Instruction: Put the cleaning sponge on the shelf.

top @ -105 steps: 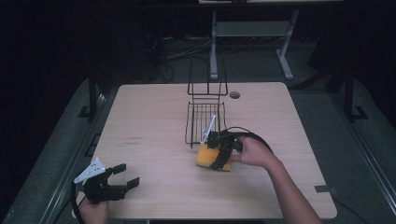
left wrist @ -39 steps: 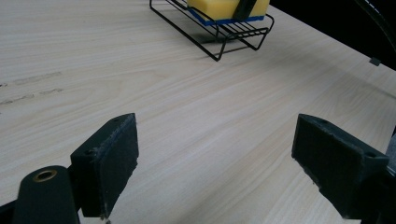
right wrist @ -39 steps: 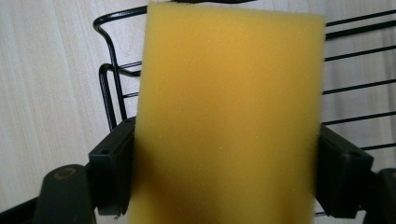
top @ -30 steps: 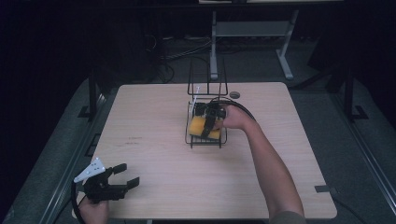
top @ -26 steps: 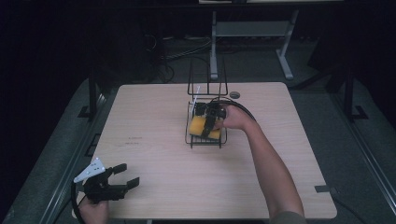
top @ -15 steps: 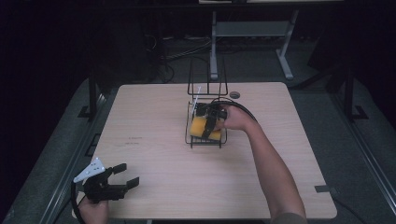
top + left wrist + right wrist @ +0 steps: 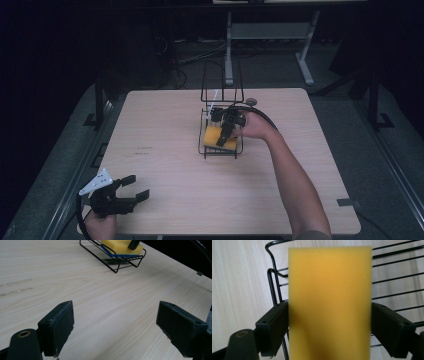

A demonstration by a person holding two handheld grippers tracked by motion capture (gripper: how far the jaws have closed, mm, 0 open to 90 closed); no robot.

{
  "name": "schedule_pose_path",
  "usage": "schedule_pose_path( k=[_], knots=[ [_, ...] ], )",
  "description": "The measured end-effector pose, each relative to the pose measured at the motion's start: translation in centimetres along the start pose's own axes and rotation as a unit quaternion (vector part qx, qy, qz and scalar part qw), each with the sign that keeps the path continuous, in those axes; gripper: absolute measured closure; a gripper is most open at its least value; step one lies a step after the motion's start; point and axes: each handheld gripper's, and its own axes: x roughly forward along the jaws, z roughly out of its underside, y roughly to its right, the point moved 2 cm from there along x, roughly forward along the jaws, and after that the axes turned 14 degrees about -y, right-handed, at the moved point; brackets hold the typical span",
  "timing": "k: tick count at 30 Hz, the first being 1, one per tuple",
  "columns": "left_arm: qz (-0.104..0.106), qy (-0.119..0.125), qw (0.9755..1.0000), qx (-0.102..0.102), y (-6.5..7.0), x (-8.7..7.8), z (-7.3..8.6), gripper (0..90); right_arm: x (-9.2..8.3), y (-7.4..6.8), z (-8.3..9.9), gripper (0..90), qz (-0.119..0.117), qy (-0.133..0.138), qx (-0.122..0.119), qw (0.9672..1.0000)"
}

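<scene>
A yellow sponge with a blue underside lies low in a black wire rack near the table's middle. My right gripper is shut on the sponge; both its jaws press the sponge's long sides, over the rack's wires. My left gripper rests at the table's front left corner, open, with only bare wood between its jaws. From the left gripper view, the sponge and rack sit far off at the top.
The light wooden table has a small dark round disc near its back edge behind the rack. The rack's tall wire back rises behind the sponge. A metal stand is on the floor beyond the table.
My right gripper has carried the sponge from in front of the rack into the rack, and in the last second lowered it slightly. The left gripper has stayed put.
</scene>
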Motion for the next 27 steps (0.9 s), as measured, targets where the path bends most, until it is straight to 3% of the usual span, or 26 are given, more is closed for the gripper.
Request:
schedule_pose_path(
  k=[5,9,20,27],
  knots=[
    [0.0,0.001,1.0,0.0,0.0,0.0,0.0,14.0,-0.4,0.0,0.2,17.6,-0.008,0.006,0.005,0.9999],
    [0.001,0.001,1.0,0.0,0.0,0.0,0.0,14.0,-0.6,0.1,0.7,17.7,-0.017,0.033,0.017,0.9992],
    [0.0,0.0,1.0,0.002,0.1,0.1,-0.1,14.0,-0.8,0.1,1.8,17.4,-0.012,0.035,0.022,0.9991],
    [0.001,-0.001,1.0,0.002,0.1,0.1,-0.1,14.0,-0.9,0.2,2.9,17.5,-0.022,0.06,0.036,0.9973]
  ],
)
